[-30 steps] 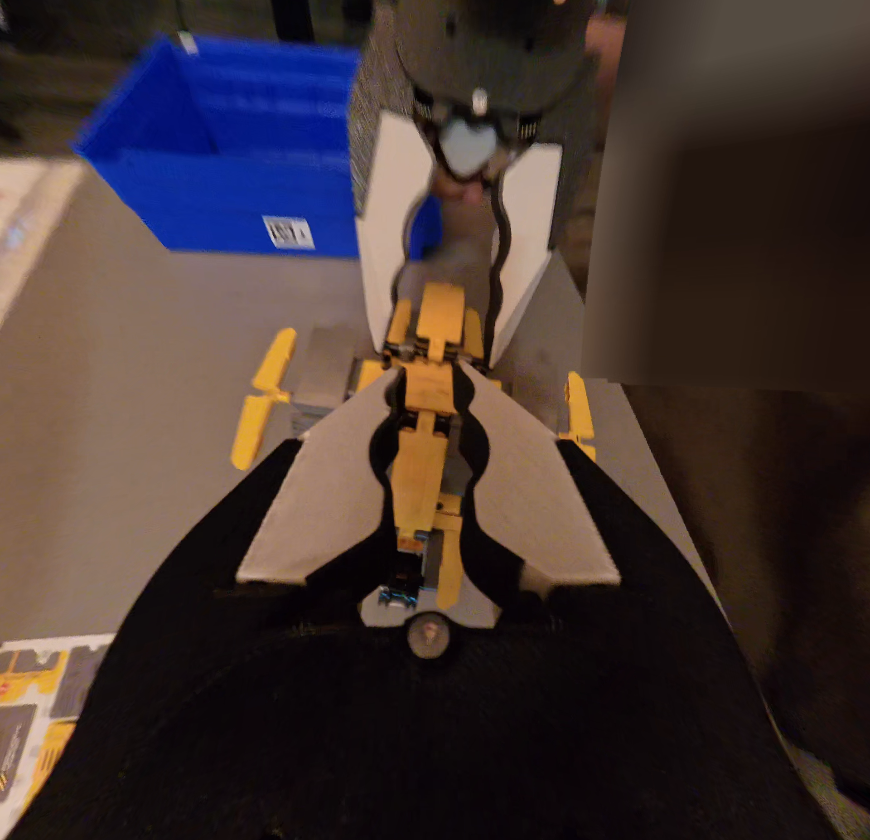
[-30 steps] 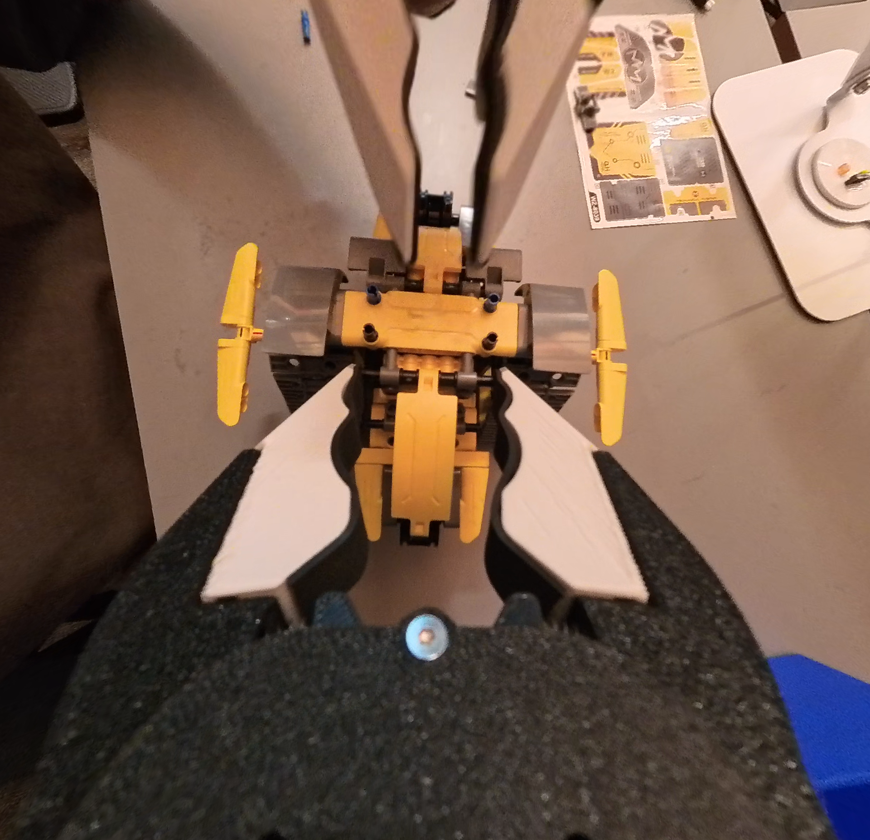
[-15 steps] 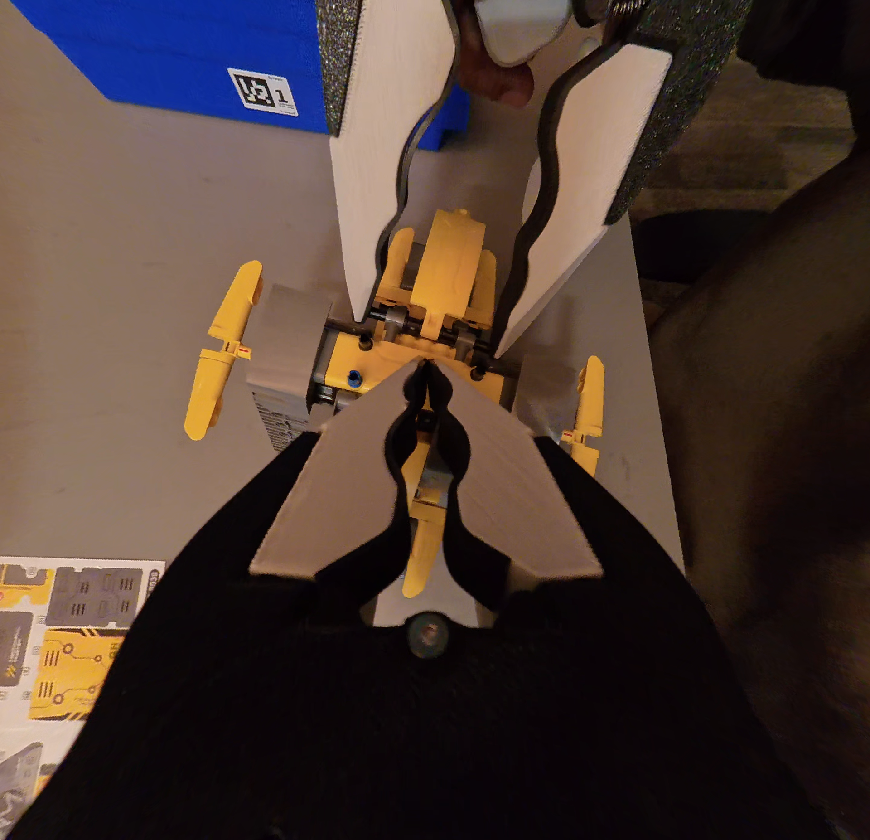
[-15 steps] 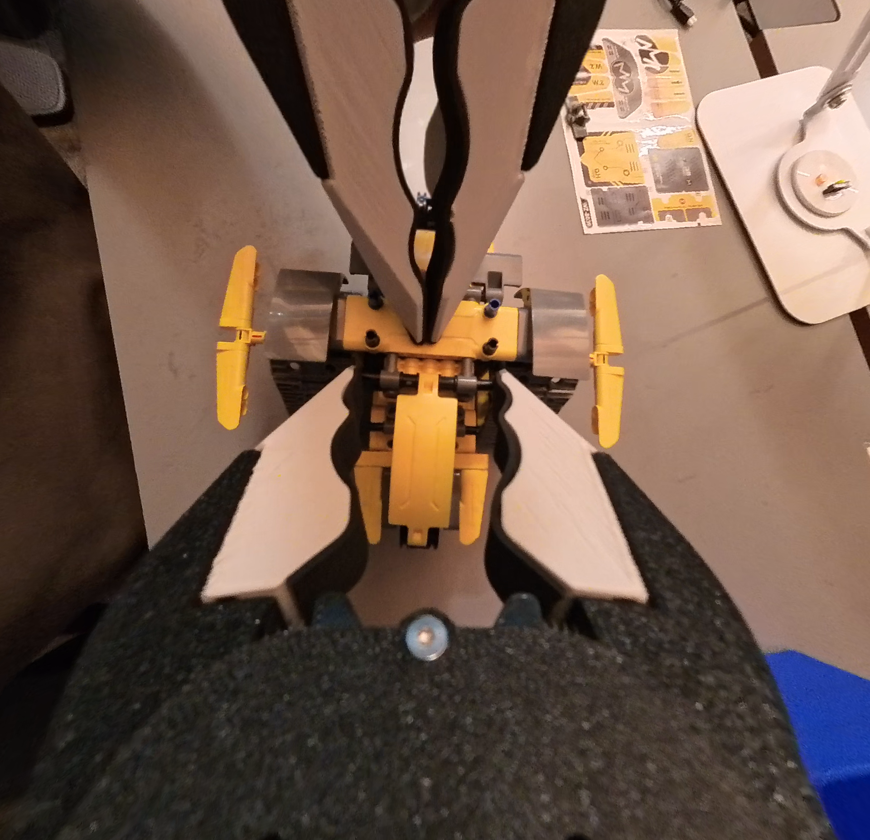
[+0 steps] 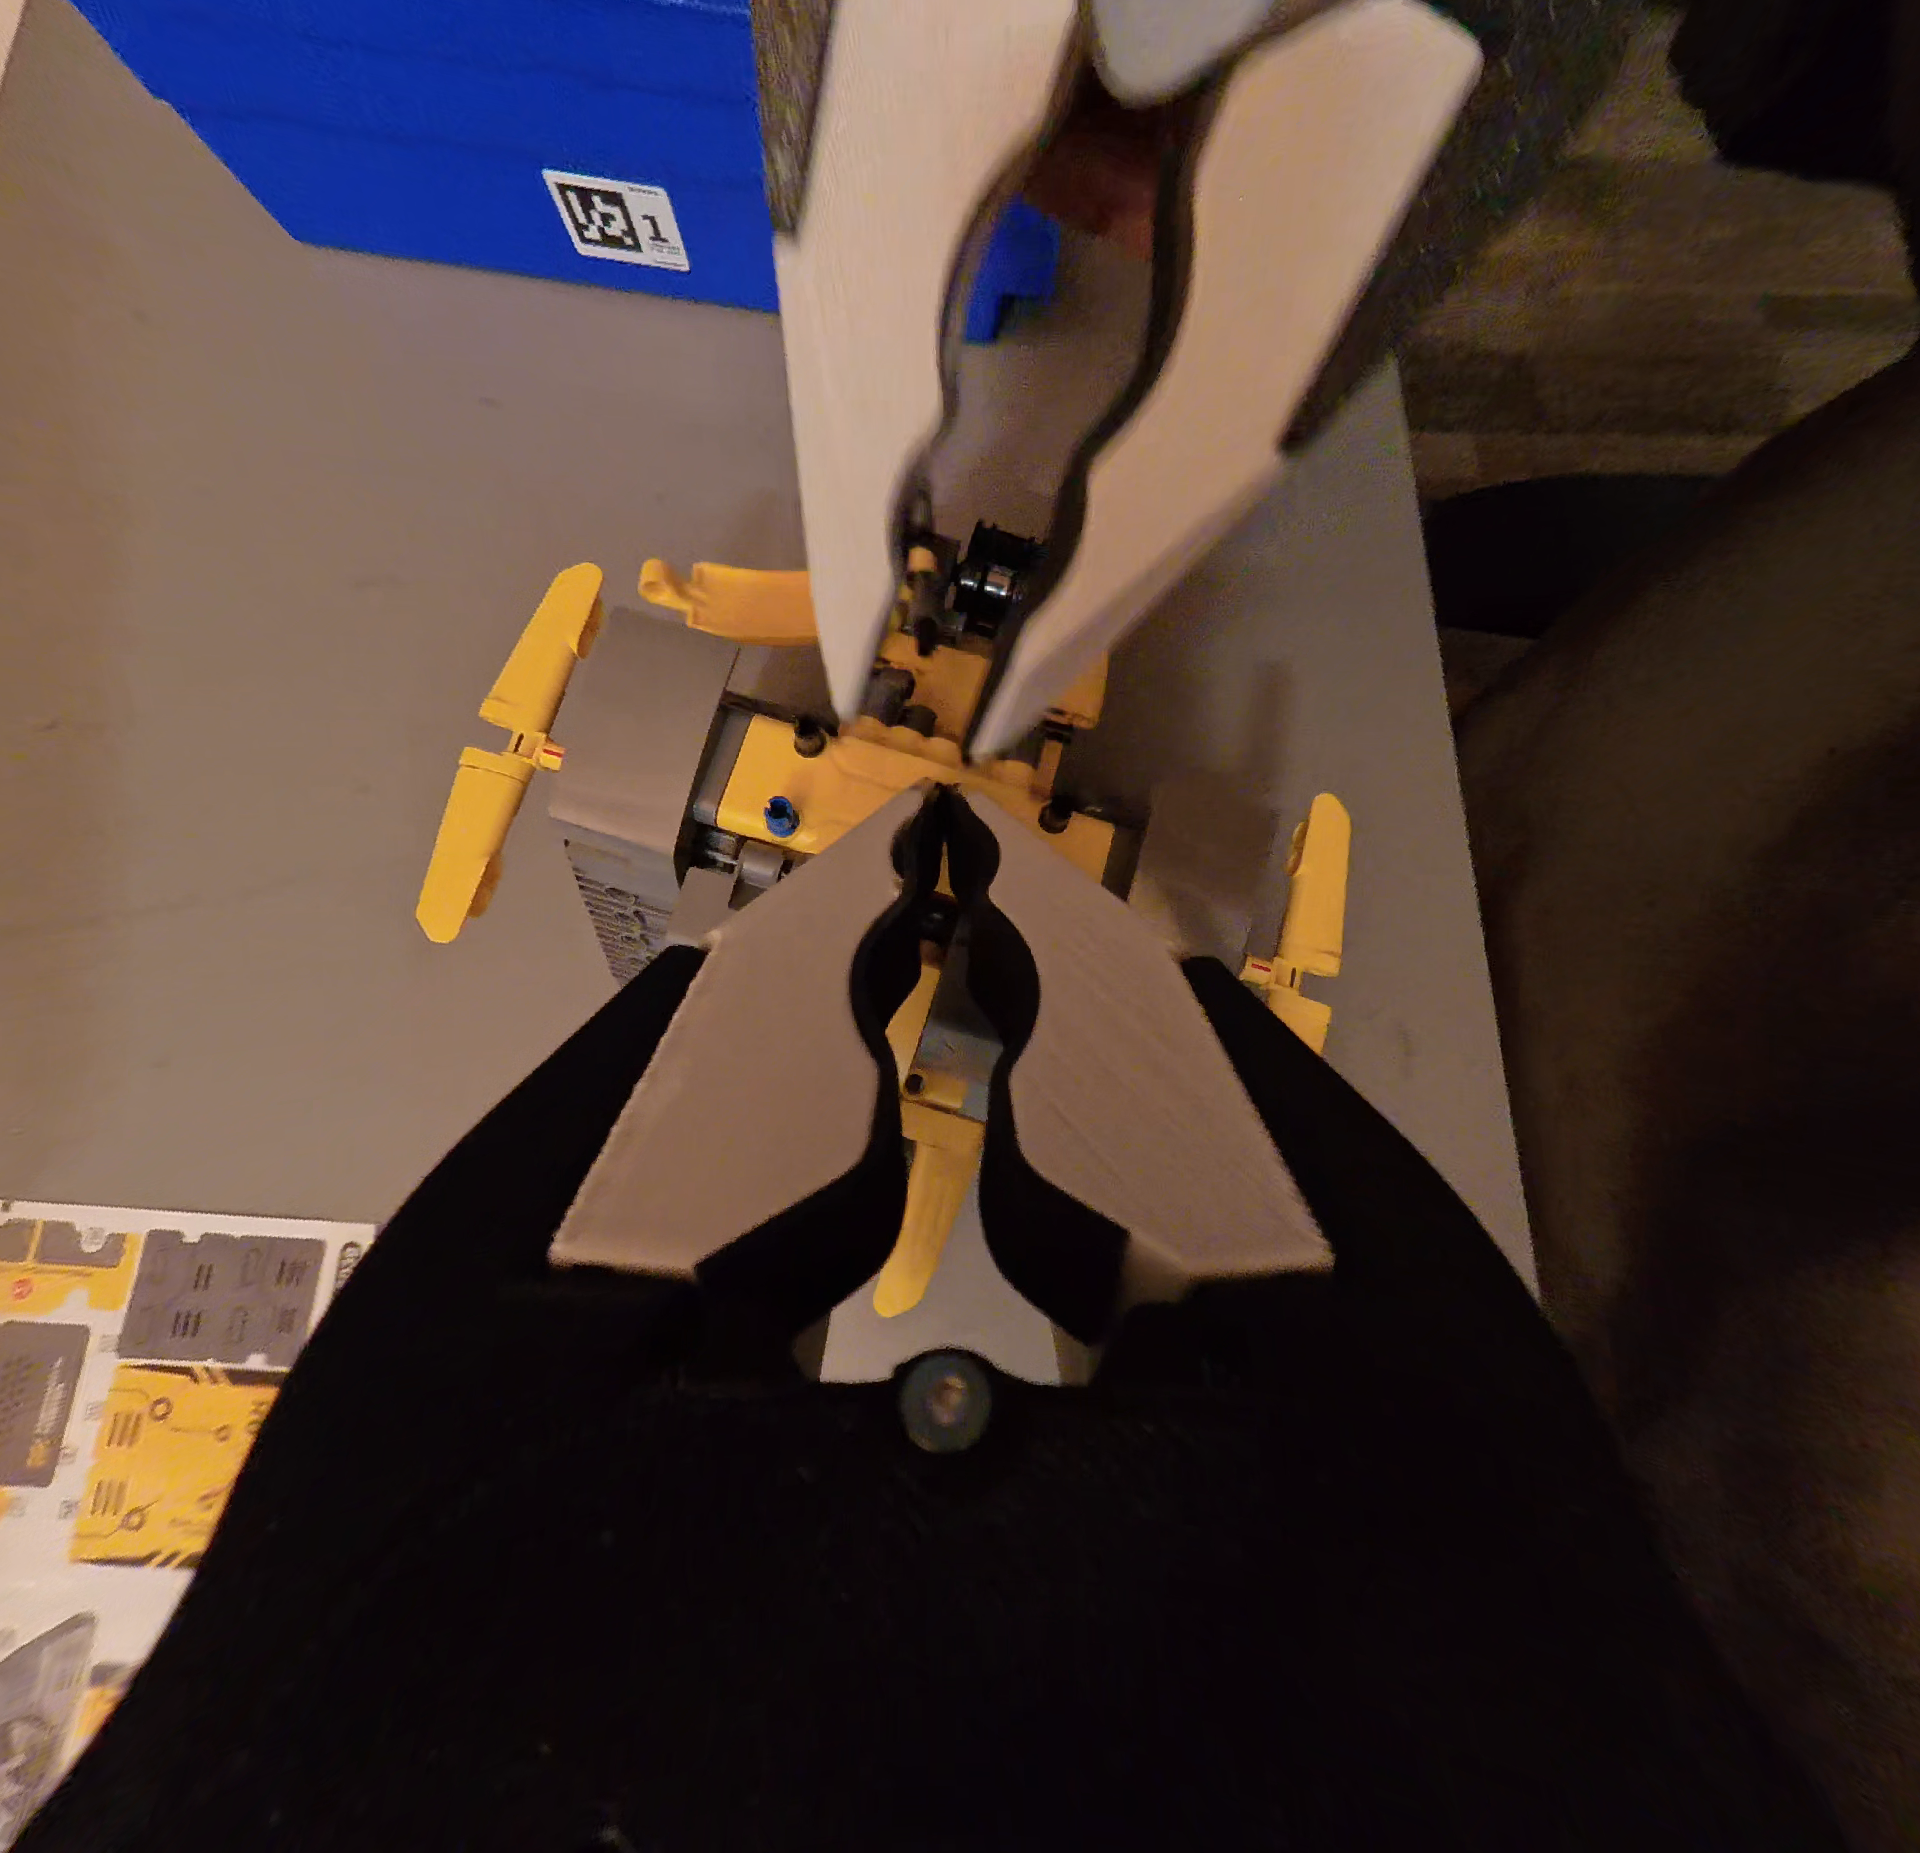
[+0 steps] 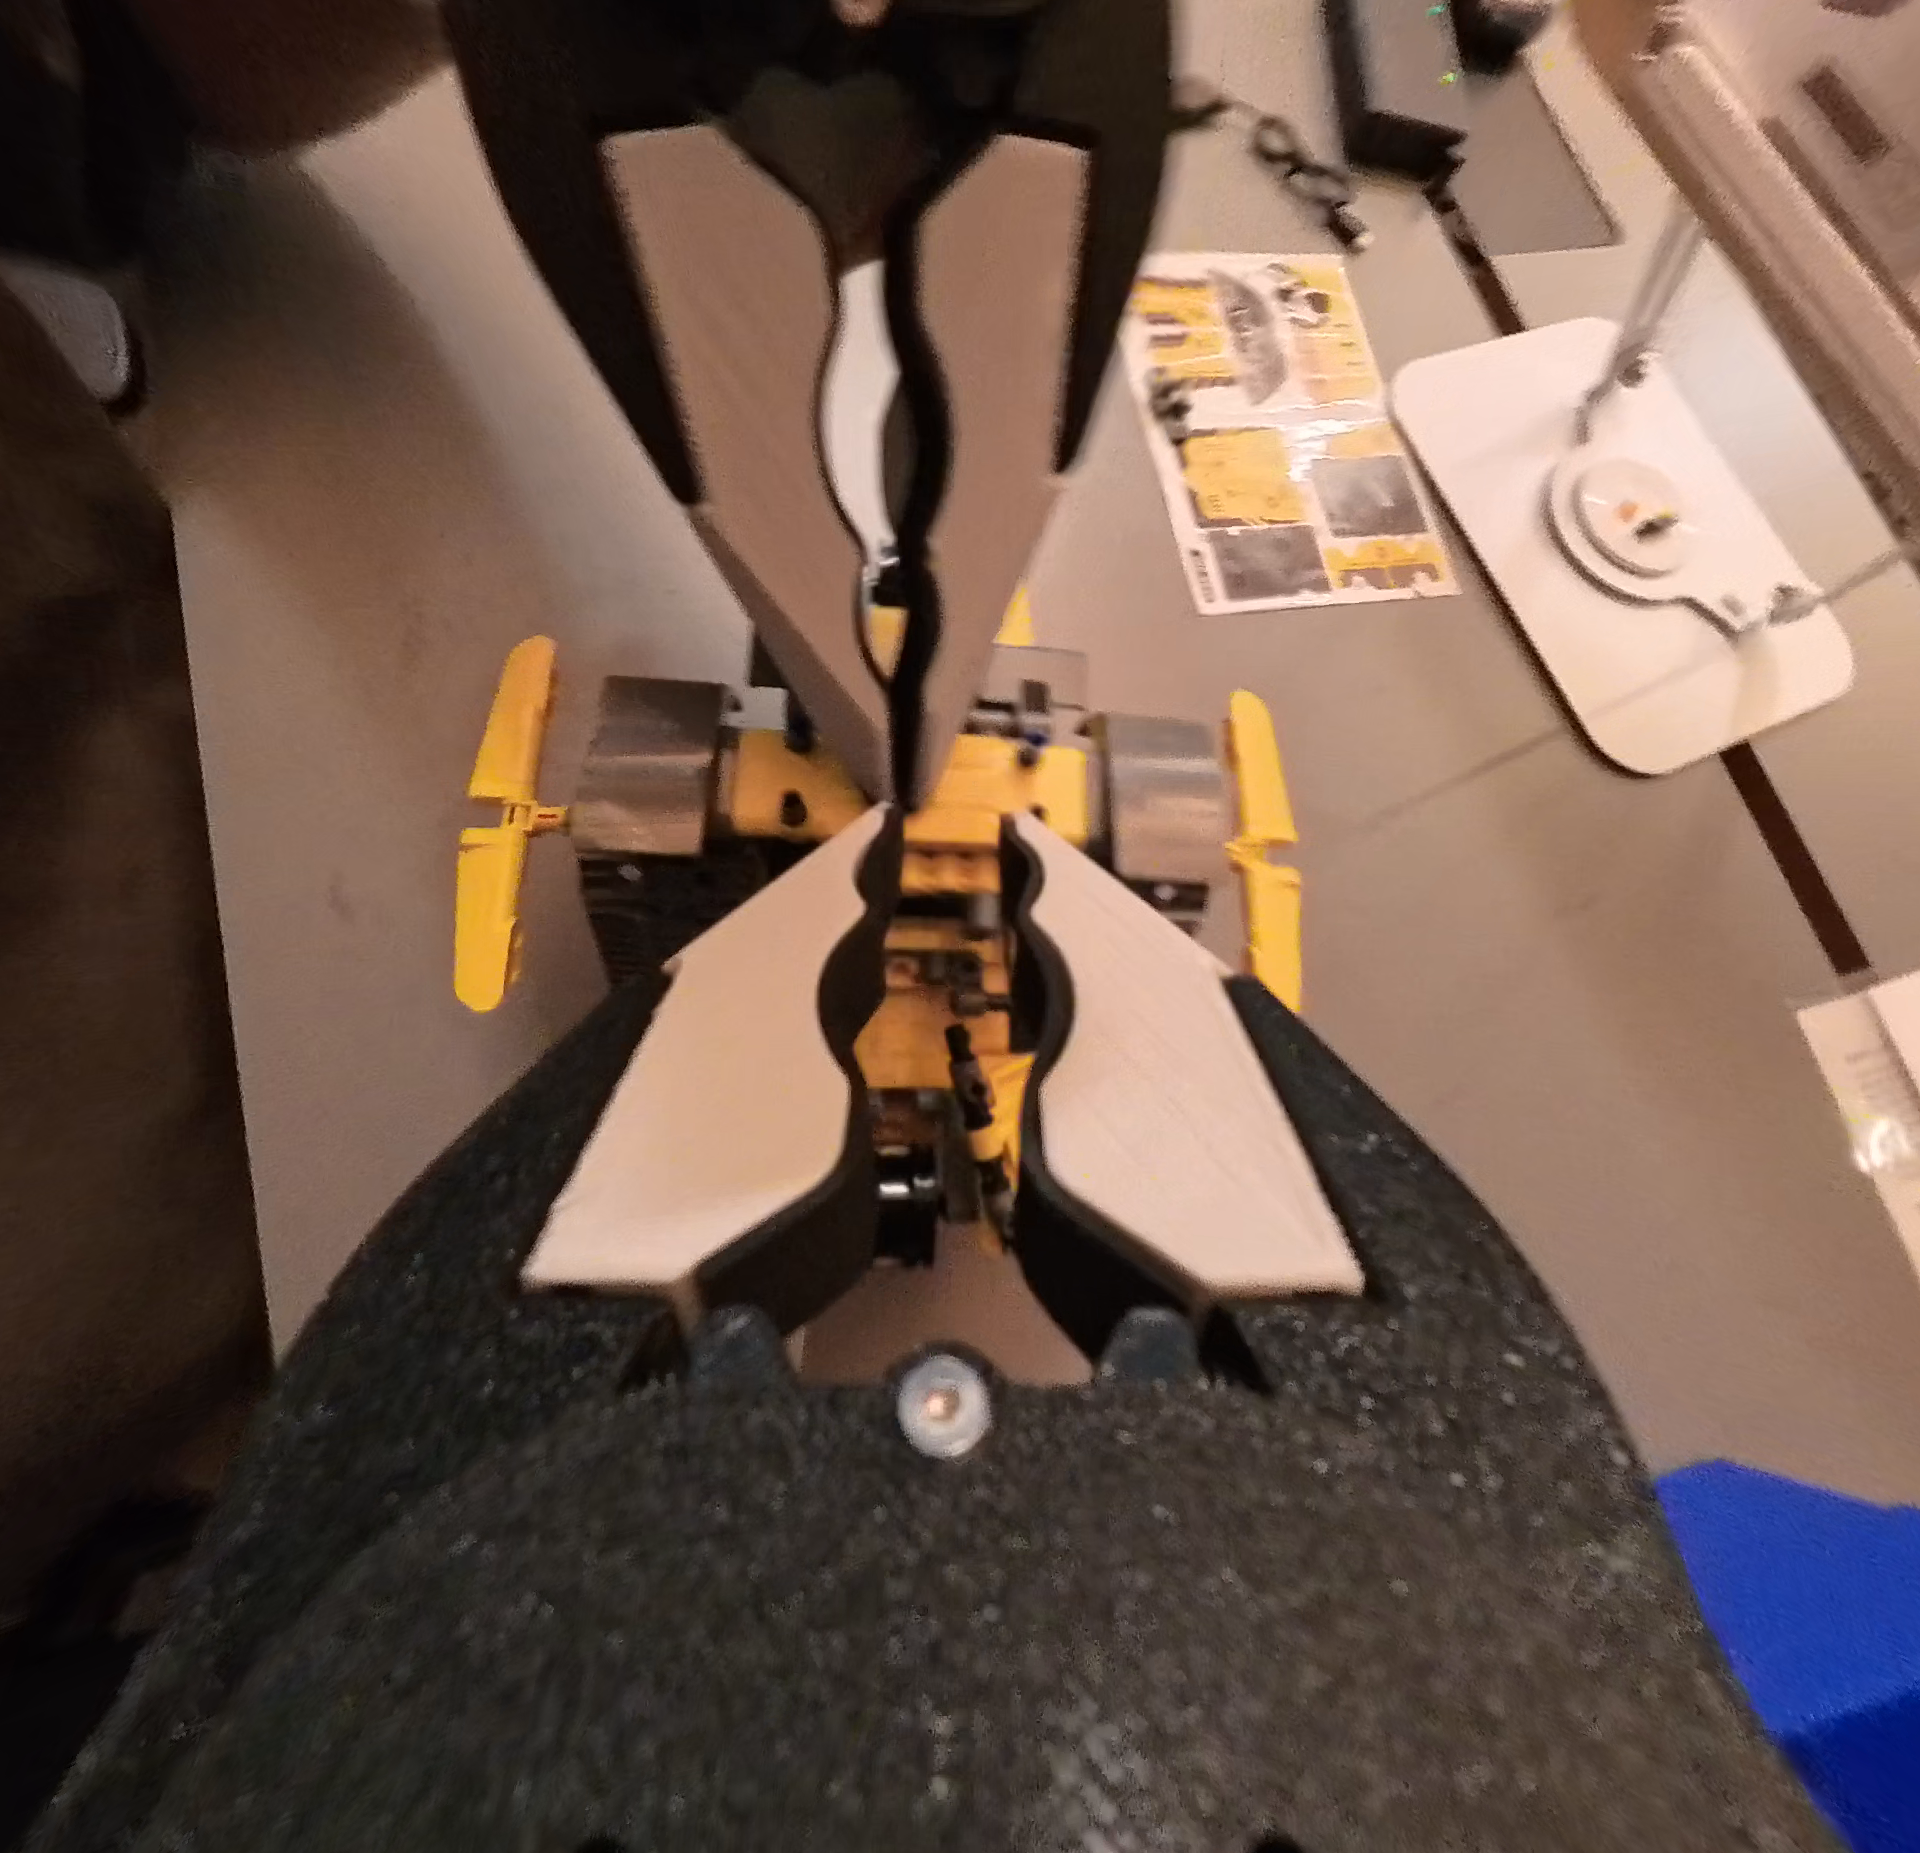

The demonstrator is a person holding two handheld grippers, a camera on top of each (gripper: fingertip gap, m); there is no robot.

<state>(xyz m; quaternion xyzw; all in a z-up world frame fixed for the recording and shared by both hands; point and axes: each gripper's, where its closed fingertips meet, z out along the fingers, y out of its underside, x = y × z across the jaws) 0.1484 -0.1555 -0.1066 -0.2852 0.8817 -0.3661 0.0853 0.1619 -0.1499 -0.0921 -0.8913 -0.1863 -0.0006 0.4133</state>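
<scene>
A yellow and grey brick-built model [image 5: 790,785] with yellow side blades [image 5: 509,754] stands on the grey table. My left gripper [image 5: 940,795] is shut, its tips together and touching the top of the model's yellow body. It comes down from the top in the right wrist view [image 6: 914,790]. My right gripper [image 6: 951,821] faces it from the other side, its jaws narrowed on the model's [image 6: 769,785] yellow centre section. It also shows in the left wrist view [image 5: 914,738], with a small black wheel [image 5: 992,577] between its fingers.
A blue bin [image 5: 468,89] with a black-and-white tag [image 5: 620,219] stands behind the model. A sticker sheet [image 6: 1288,432] and a white lamp base [image 6: 1621,556] lie to the right of the model. The table edge [image 5: 1455,868] runs close beside the model.
My right gripper has moved forward over the model and narrowed from wide open onto its yellow centre. My left gripper has pulled back, its shut tips now at the body's top.
</scene>
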